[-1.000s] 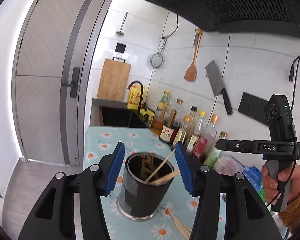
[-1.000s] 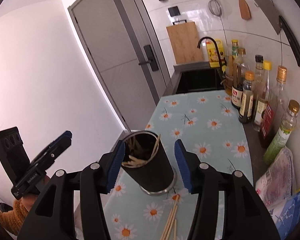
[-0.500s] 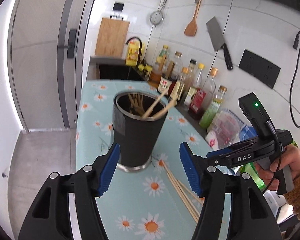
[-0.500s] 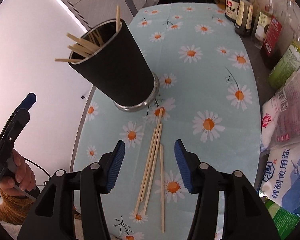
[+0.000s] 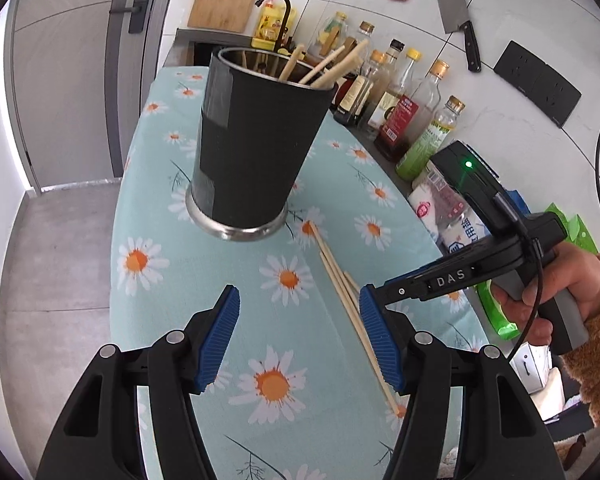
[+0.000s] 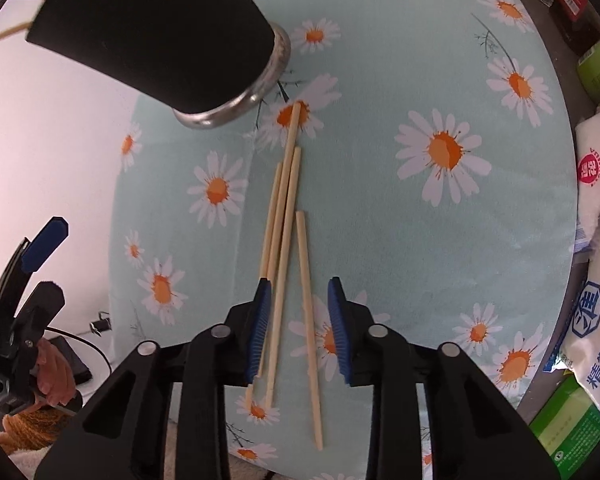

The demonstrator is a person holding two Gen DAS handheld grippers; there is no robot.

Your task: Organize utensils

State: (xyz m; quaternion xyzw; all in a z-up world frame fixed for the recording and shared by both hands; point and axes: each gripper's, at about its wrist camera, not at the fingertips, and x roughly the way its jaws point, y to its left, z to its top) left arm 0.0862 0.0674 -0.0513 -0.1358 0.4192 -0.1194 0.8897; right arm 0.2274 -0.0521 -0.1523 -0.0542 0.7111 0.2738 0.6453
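Right claw: the right claw (image 6: 298,328) points steeply down at the desk; its blue pads have just been closing and stand narrow, astride two chopsticks without pressing them.
Left claw: the left claw (image 5: 300,338) hangs wide over the daisy cloth (image 5: 220,276), nothing between its pads.
Chopsticks: four loose chopsticks (image 6: 286,216) lie flat on the cloth, long axes running from the near edge toward the holder, roughly parallel, one slightly apart.
Holder: a black holder (image 5: 256,152) stands upright just beyond their far tips, more chopsticks inside.
Room: bottles (image 5: 400,120) line the tiled wall; a cleaver (image 5: 458,40) hangs above; a grey door (image 5: 84,60) behind.
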